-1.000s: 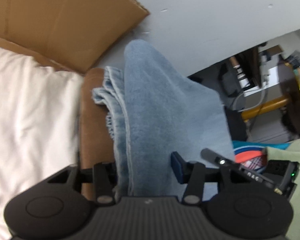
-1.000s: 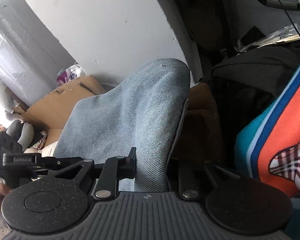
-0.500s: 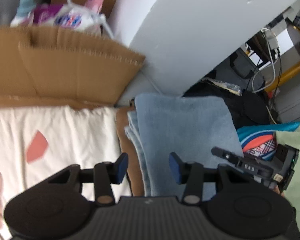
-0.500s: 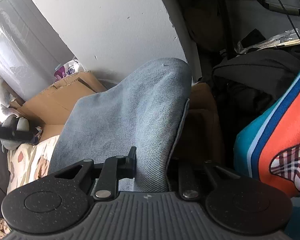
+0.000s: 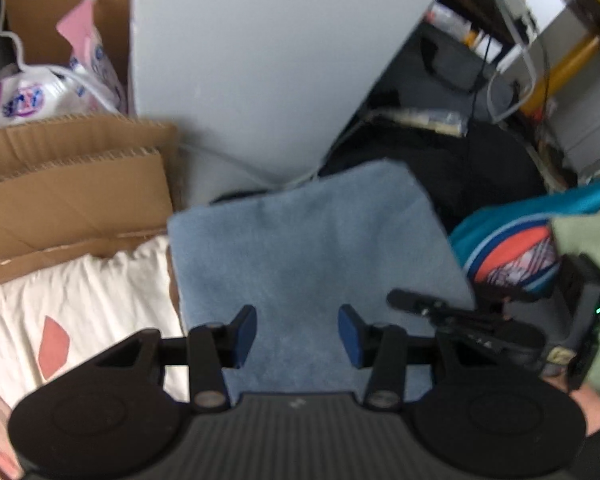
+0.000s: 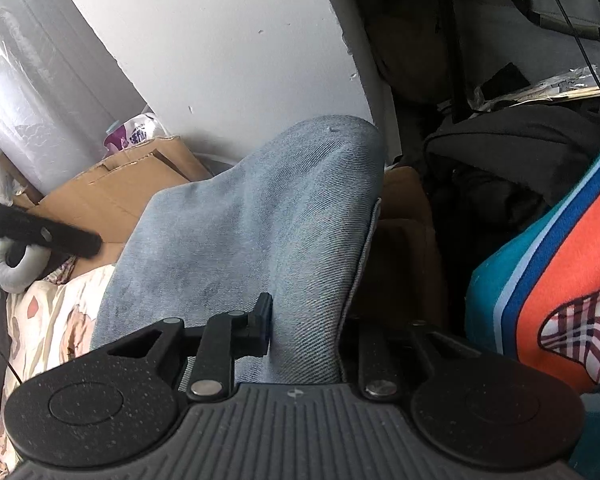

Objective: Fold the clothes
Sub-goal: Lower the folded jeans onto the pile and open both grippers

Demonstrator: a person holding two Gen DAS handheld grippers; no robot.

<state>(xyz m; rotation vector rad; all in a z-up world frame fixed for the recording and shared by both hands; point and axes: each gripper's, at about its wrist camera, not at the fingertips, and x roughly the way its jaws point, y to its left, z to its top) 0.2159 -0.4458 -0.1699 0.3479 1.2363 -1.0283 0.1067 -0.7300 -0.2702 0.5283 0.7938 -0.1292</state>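
- Denim, a light-blue folded garment (image 5: 308, 248), lies as a flat rectangle in the middle of the scene, on a brown surface (image 6: 404, 248) that shows along its right edge in the right wrist view.
- Left of the denim lies a cream sheet with pink shapes (image 5: 72, 304); beyond it, flattened cardboard (image 5: 68, 184), and further off a white plastic bag with print (image 5: 48, 88).
- A pale grey wall panel (image 5: 252, 60) rises on the far side of the garment; dark bags and cables (image 5: 472, 148) crowd the far right.
- To the right of the denim sits a teal, orange and white printed cloth (image 6: 552, 288).
- The left claw (image 5: 297, 335) hangs above the near part of the denim, its blue-padded fingers (image 5: 244, 332) well apart and nothing between them; the cloth is seen lying below the gap.
- The right claw (image 6: 304, 328) is at the denim's near right corner. Its left finger (image 6: 262, 320) lies against the top of the fabric and the other finger is hidden under the cloth's edge, so a fold of denim sits between the jaws, which have just been opening a little. Whether the pads are pressing on it I cannot tell.
- In the left wrist view the right claw shows at the garment's right edge, with a hand (image 5: 594, 408) behind it.
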